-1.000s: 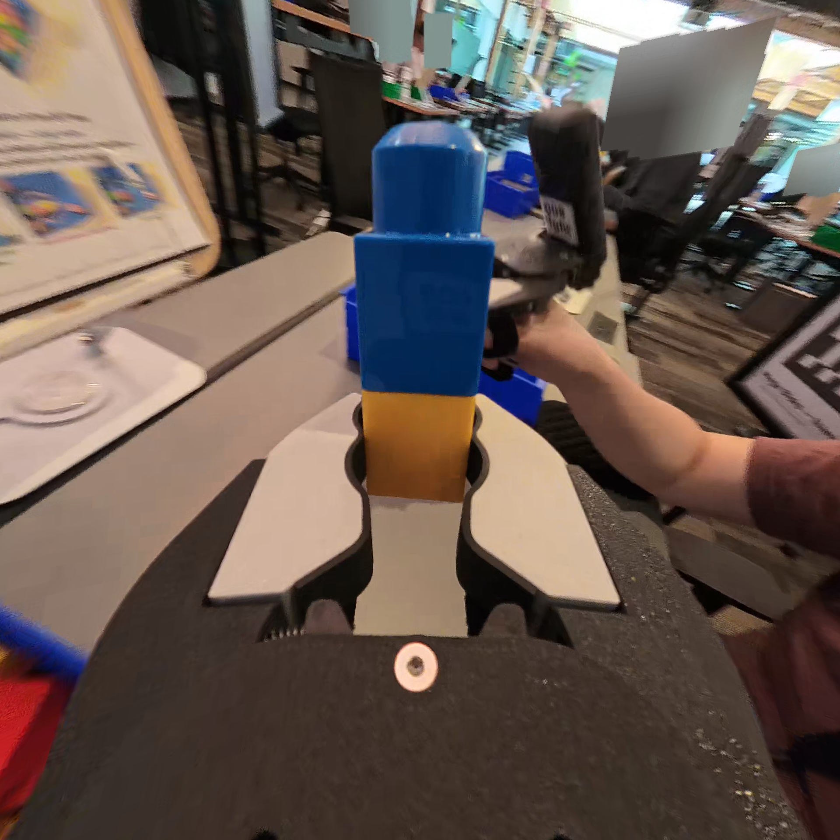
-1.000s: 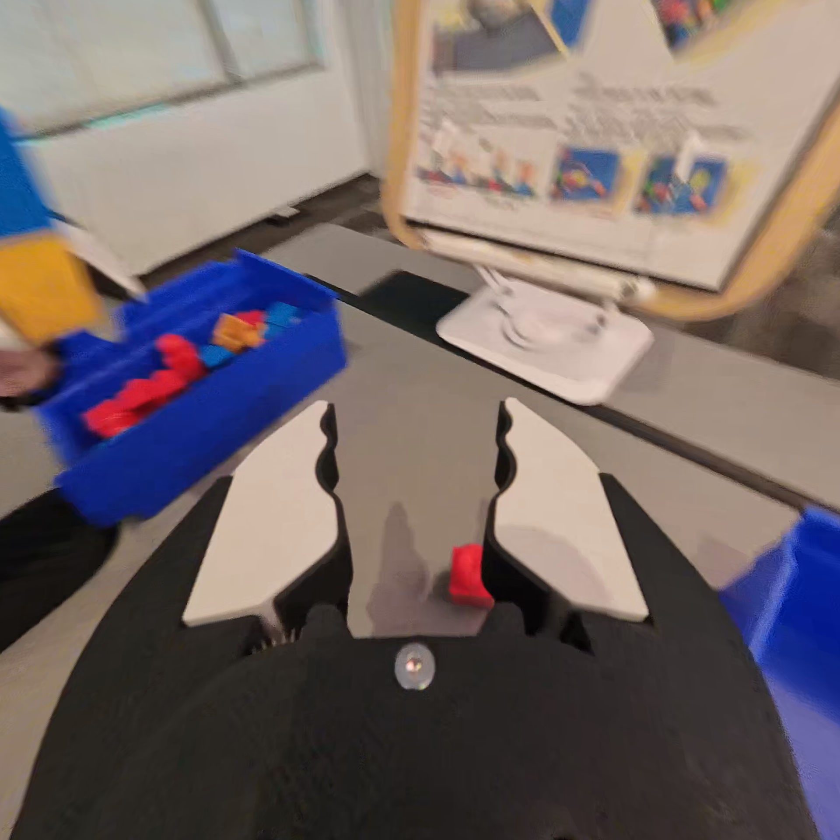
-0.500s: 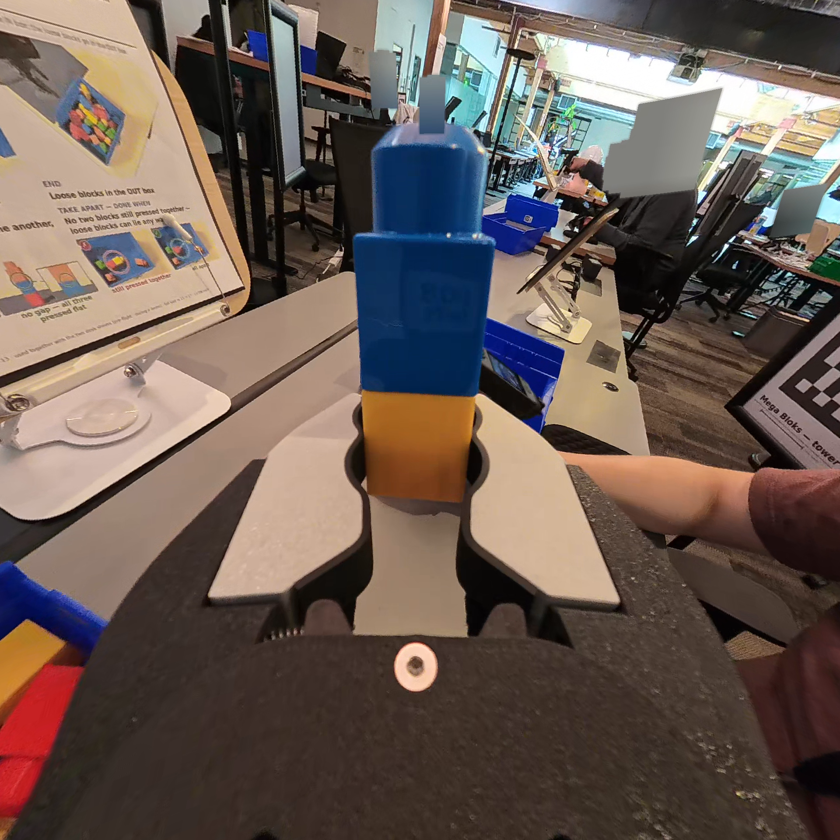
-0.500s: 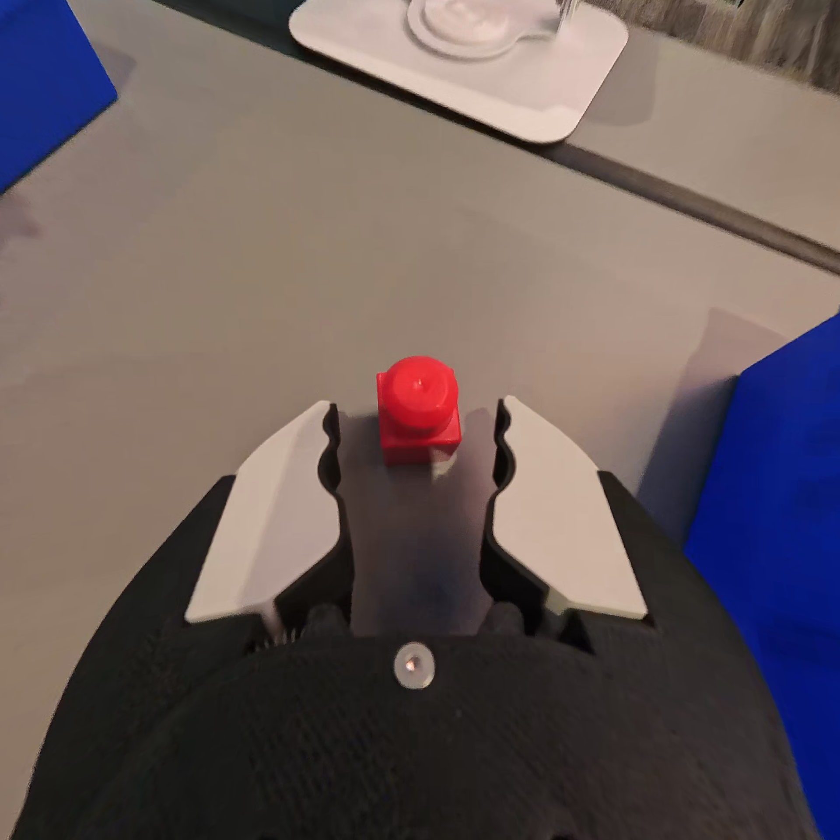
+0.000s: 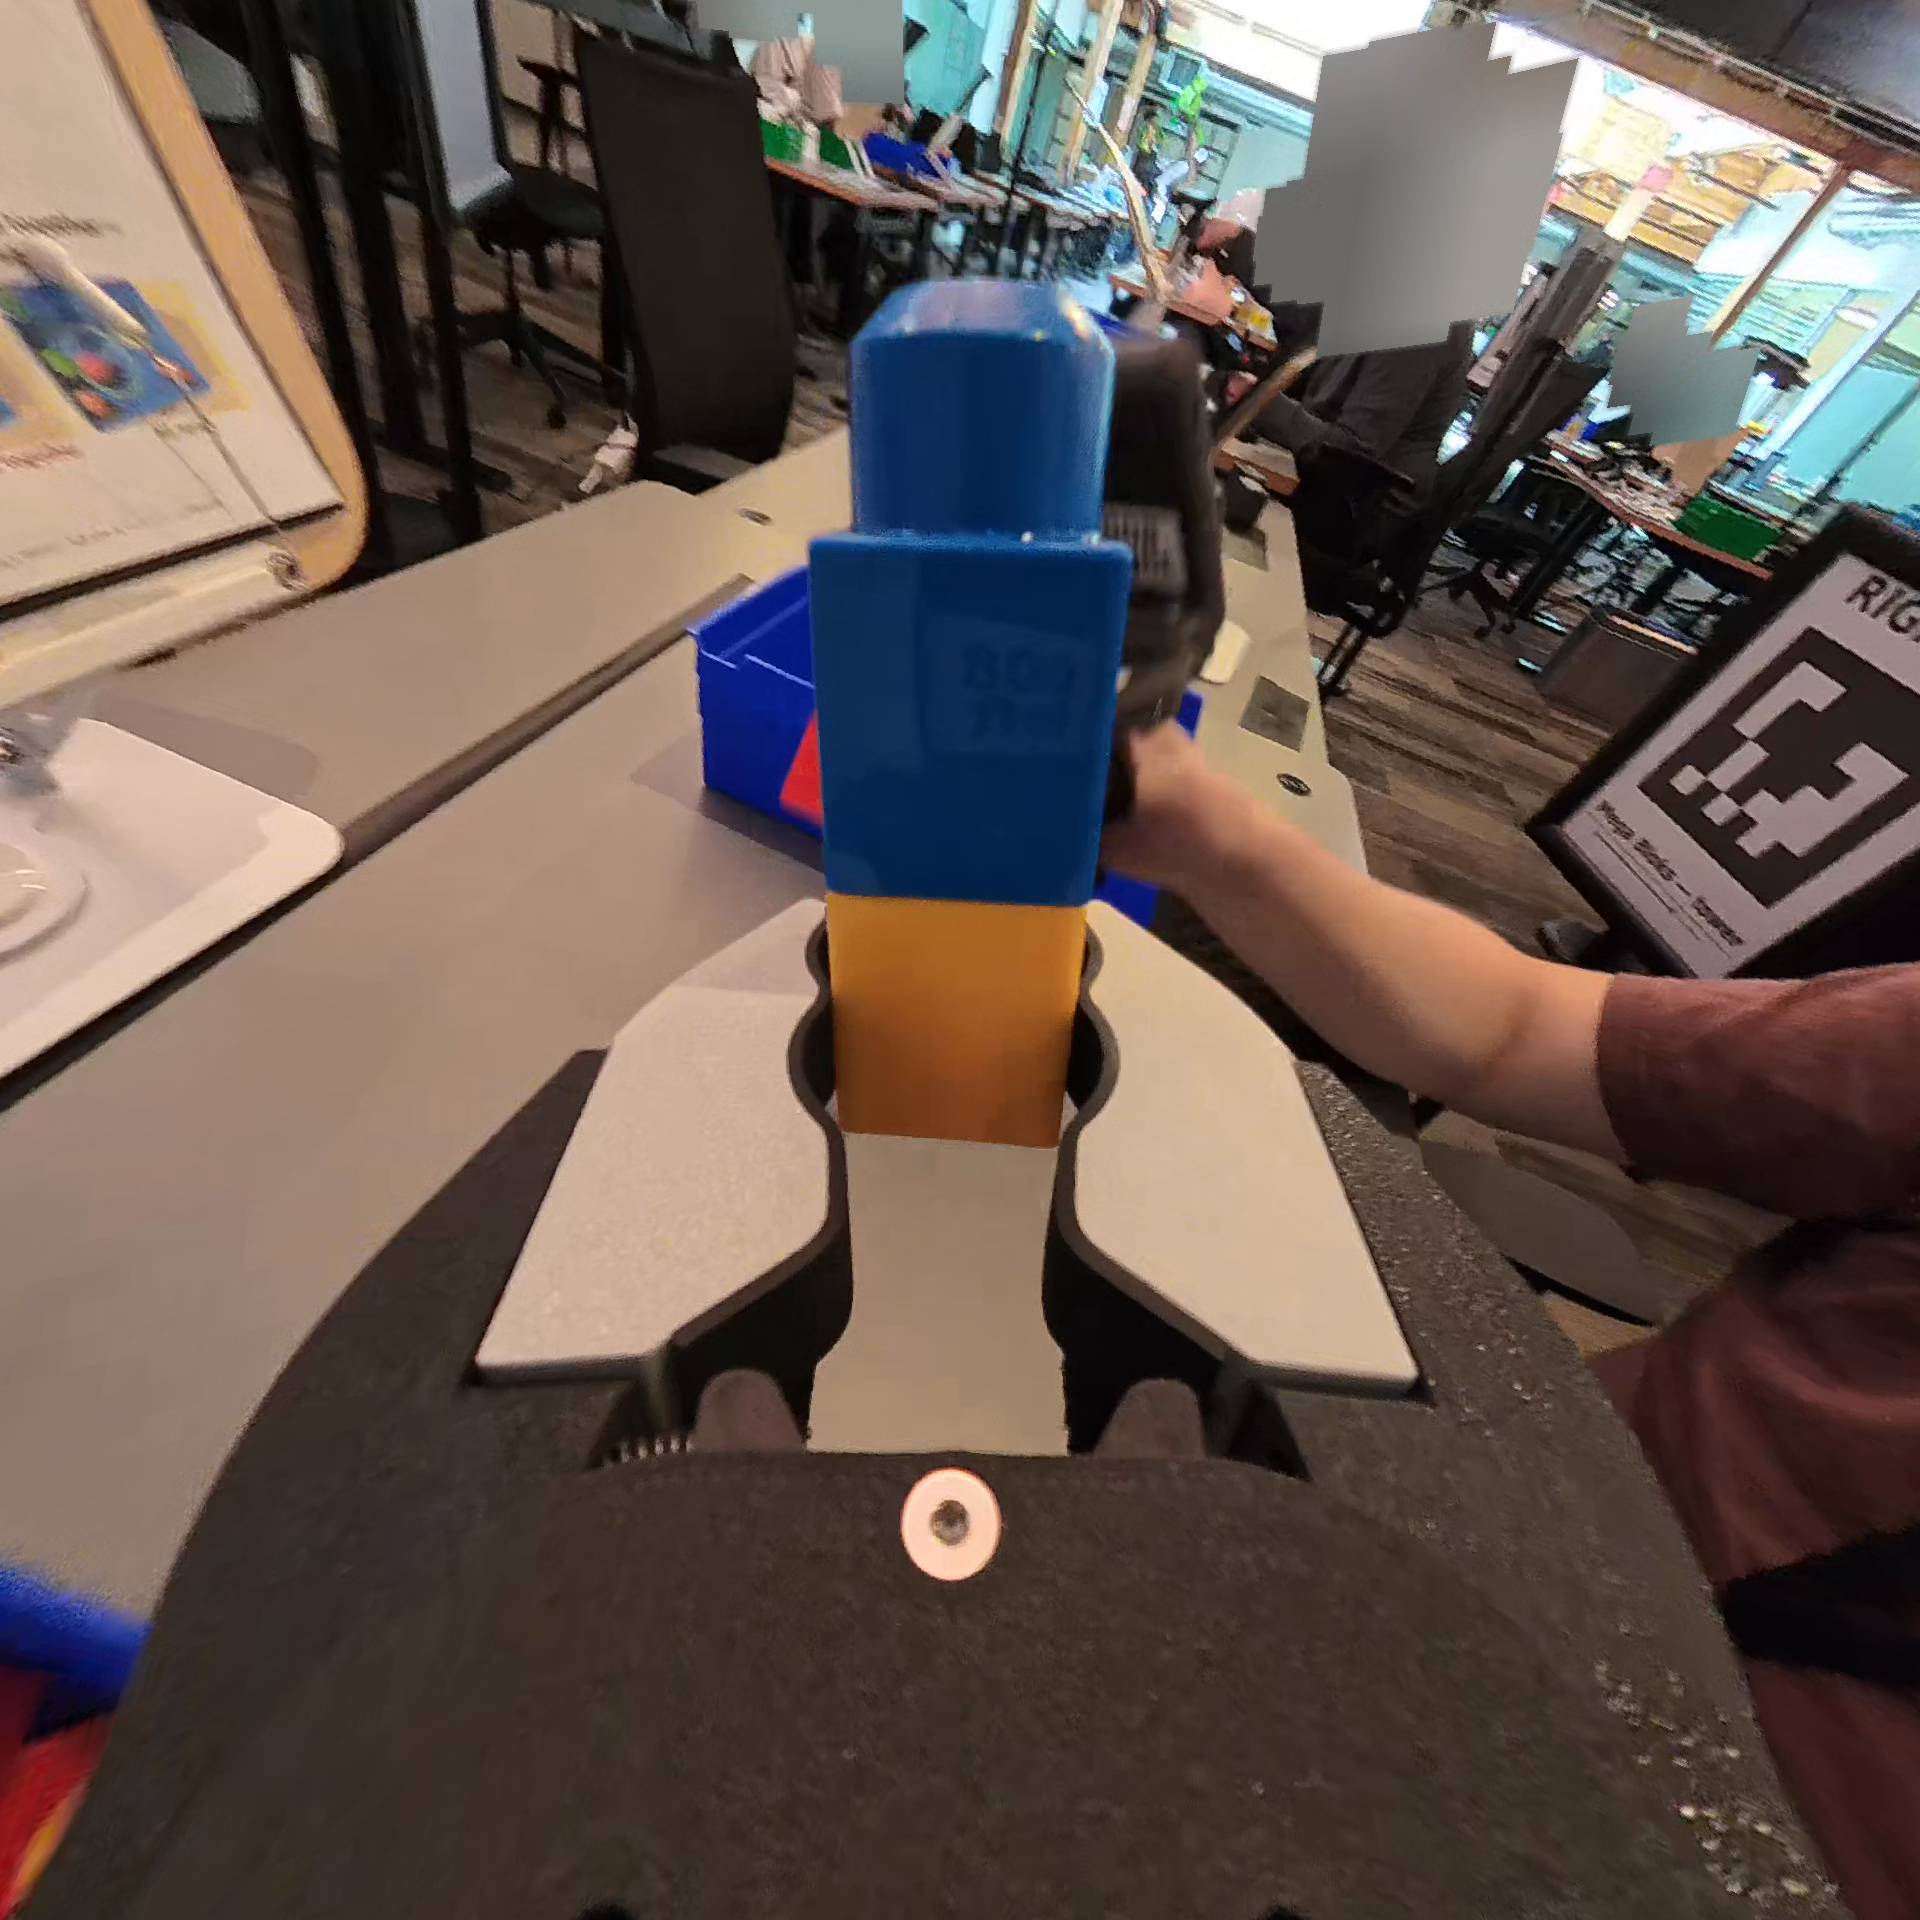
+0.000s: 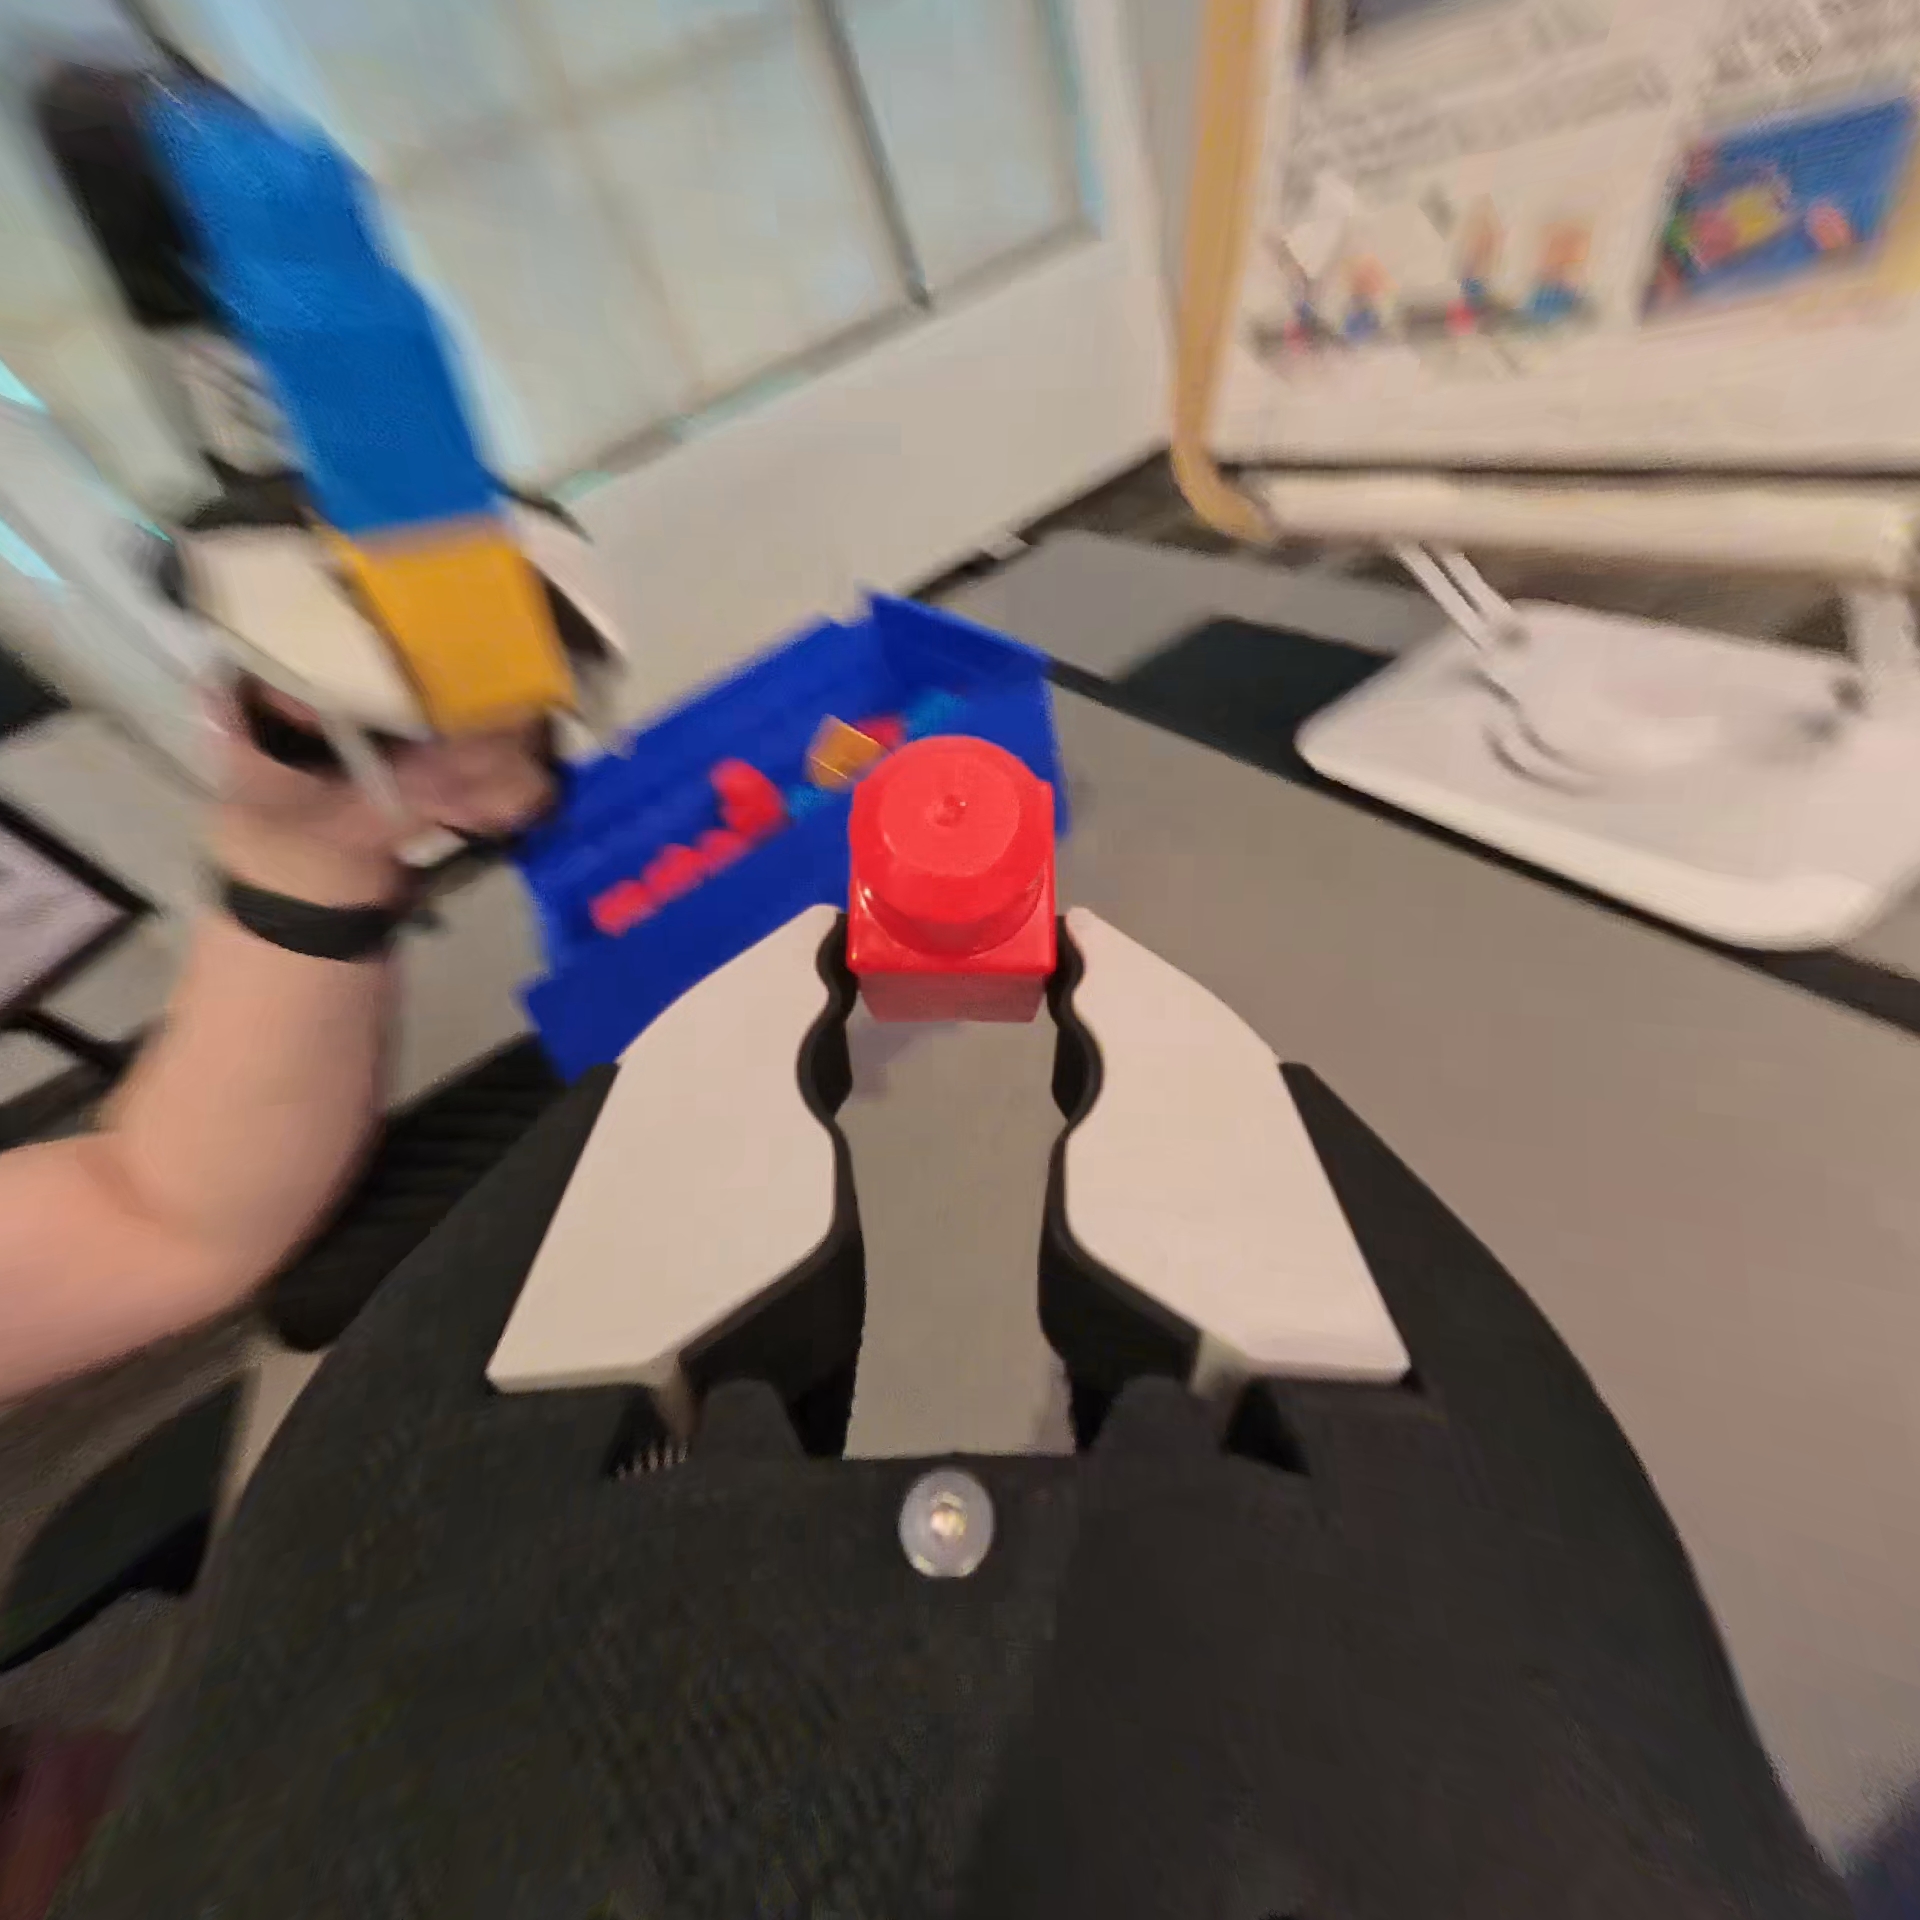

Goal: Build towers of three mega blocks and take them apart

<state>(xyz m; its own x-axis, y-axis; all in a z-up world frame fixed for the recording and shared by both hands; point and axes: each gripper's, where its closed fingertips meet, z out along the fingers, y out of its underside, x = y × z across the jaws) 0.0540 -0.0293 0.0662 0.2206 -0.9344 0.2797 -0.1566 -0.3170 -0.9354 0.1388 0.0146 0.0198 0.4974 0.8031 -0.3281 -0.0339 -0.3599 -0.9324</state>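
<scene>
Left wrist view: left gripper (image 5: 954, 1023) clamps yellow block (image 5: 951, 1018) carrying blue block (image 5: 966, 717), two of three. Right gripper (image 6: 948, 977) pinches red block (image 6: 948, 894), tower at ten o'clock; joining remains.

An open-plan office turned robotics data-collection lab.

From my remote seat I see rows of long brown-topped workbenches (image 5: 1621, 499) cluttered with gear, black mesh office chairs (image 5: 686, 260), dark wood-plank flooring (image 5: 1455, 748) and exposed timber beams (image 5: 1766, 114) under bright windows. My own station is a grey laminate table (image 5: 312, 1039) carrying blue plastic parts bins (image 6: 727, 862) of coloured toy blocks, a wood-framed instruction board on a white stand (image 6: 1558, 312), and a black-framed fiducial marker sign (image 5: 1766, 790).
</scene>
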